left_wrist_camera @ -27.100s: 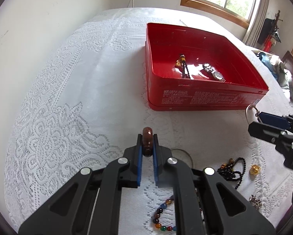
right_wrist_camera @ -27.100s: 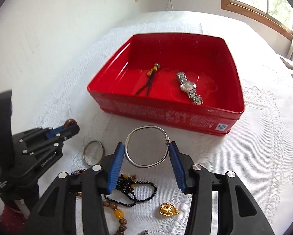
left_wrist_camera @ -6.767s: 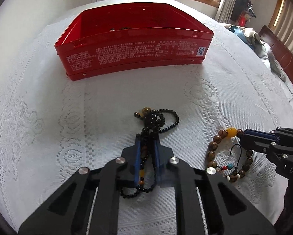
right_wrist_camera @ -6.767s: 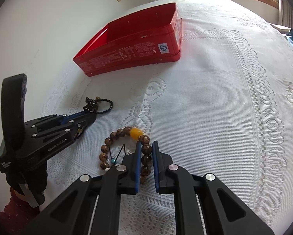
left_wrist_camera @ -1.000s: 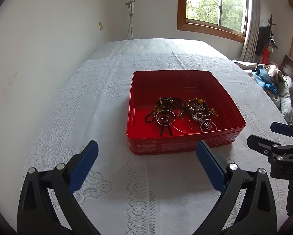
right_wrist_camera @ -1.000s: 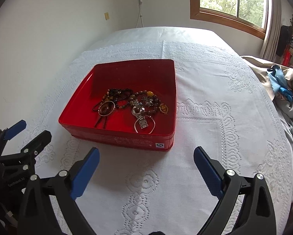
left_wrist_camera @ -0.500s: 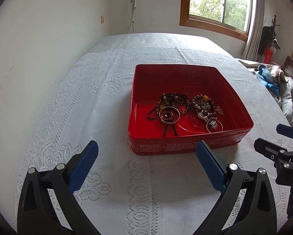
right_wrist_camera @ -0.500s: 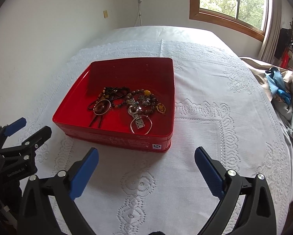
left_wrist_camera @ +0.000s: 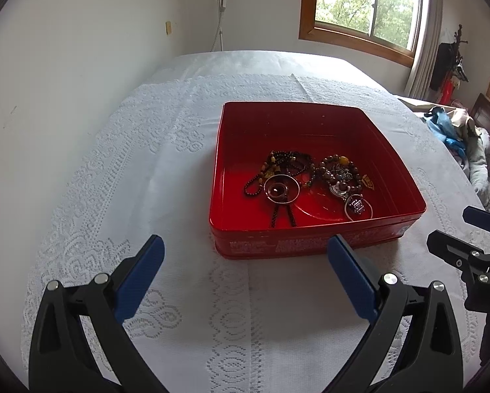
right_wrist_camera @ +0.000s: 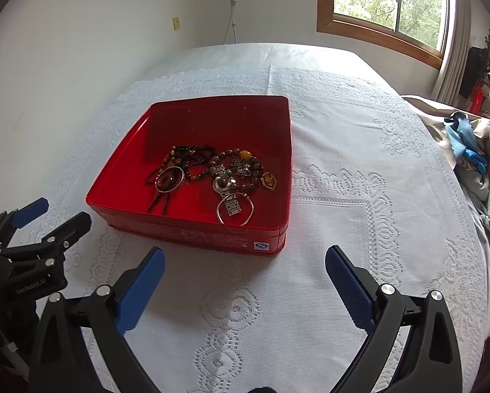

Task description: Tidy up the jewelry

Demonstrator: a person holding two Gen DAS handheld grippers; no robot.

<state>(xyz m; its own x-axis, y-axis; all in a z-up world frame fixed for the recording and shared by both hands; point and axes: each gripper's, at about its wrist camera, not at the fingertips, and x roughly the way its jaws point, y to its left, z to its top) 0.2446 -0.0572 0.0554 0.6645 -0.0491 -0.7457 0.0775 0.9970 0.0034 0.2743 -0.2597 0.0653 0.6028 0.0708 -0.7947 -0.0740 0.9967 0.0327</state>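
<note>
Each gripper consisted of two matte black plastic arms, cut with triangular openings and fastened with round silver screws, that ended in flat blue pads with a fine dotted texture: the left gripper (left_wrist_camera: 245, 249), the right gripper (right_wrist_camera: 244, 259). Seen from the opposite camera, the side of each body carried smaller silver screws and white printed lettering, only partly legible, reading "GenRobot.AI" on the left unit. No hand or sleeve was visible.
</note>
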